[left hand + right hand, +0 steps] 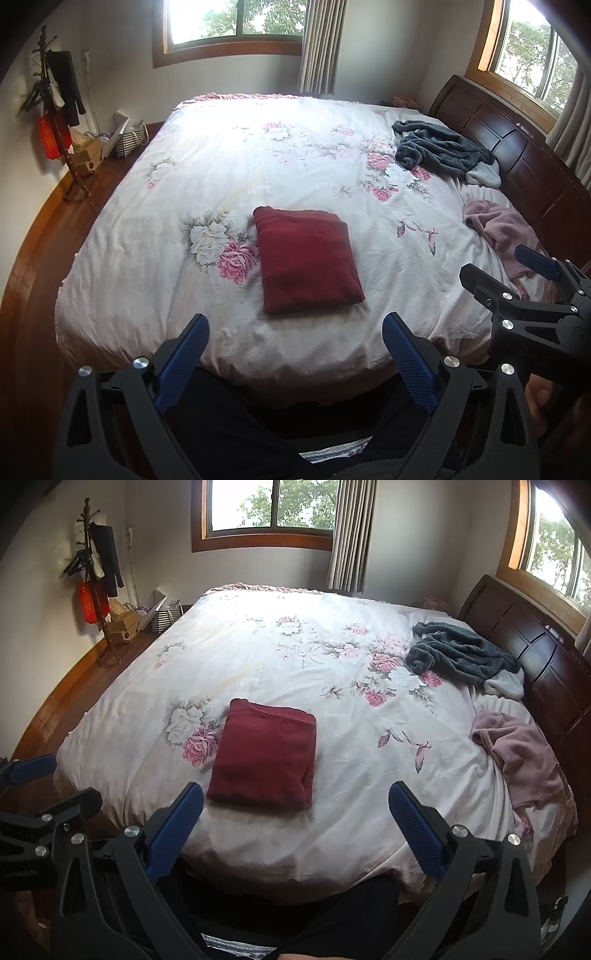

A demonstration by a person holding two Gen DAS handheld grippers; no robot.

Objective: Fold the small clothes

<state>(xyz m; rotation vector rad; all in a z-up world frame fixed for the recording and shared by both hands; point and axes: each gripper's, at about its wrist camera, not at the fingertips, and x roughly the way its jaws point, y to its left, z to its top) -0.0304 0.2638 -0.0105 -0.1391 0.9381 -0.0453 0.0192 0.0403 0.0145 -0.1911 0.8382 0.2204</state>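
In the left wrist view, the left hand-held gripper has its two blue fingers spread wide and holds nothing; it hangs over the near edge of the bed, apart from the cloth. The red garment lies already folded into a neat square on the flowered cover, just beyond the fingers. I think the risk here is that a gripper catches the top layer of this square while passing to the next piece and pulls the fold open. The right hand-held gripper enters from the right edge, and only part of it shows, so its state is unclear from here. In the right wrist view, the right hand-held gripper is also spread and empty, close before the folded piece. The pink garment and the grey fleece garment lie crumpled near the headboard, well apart from both grippers, so a long reach could drag the soft cover and shift the finished square. Their shape is hard to read, because sleeves and hems are buried in the heap.
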